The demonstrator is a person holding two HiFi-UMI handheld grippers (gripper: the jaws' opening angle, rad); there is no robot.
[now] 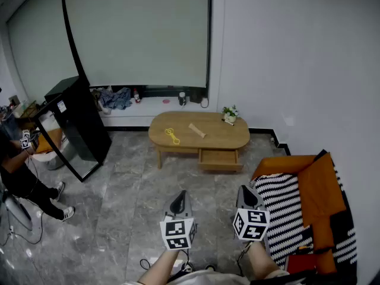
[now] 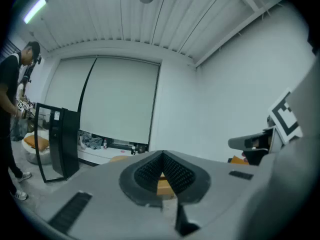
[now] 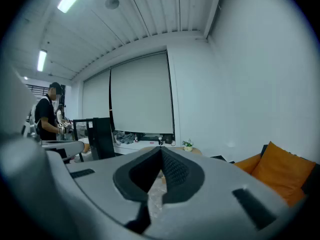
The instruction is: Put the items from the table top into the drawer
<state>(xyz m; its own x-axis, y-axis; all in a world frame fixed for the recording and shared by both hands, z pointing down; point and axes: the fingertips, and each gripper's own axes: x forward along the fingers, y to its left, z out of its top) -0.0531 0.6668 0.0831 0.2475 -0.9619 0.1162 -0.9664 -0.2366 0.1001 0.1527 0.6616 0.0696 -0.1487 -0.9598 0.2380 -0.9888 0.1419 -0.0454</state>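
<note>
While standing well short of the oval wooden coffee table (image 1: 214, 136), holds left gripper (image 1: 181, 195) and right gripper (image 1: 244, 190) closed, empty. Faces its wooden drawer (image 1: 219, 158).

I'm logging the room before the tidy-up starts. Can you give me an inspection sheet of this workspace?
Surface: wooden coffee table, with a drawer under its top.
Job's things: yellow loop, wooden stick and small potted plant, all on the table top.
Clutter: cloths and a bottle on the sill.
Grippers: left gripper and right gripper are shut, empty and well short of the table.
Cables: black cable on the floor.
Surroundings: black framed panel, striped and orange sofa, a person at left.
</note>
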